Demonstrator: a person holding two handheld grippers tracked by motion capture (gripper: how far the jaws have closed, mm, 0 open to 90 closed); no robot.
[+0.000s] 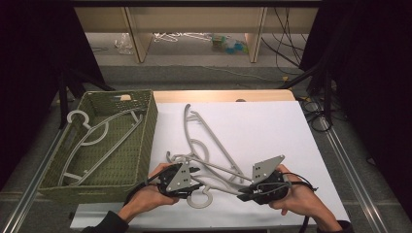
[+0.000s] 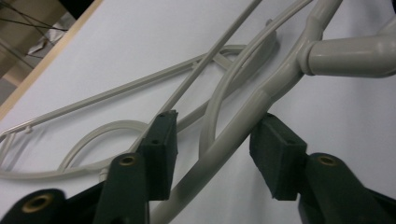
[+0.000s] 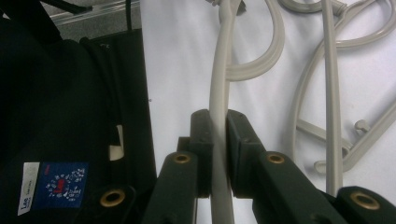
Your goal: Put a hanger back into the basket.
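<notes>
Two grippers work one grey hanger: right gripper pinches its arm; left gripper straddles it, jaws spread. Close before lifting toward the basket.

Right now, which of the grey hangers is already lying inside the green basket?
The grey hanger at the left lies alone inside the green woven basket. The other hangers are tangled on the white table cover, where both tools work.
</notes>
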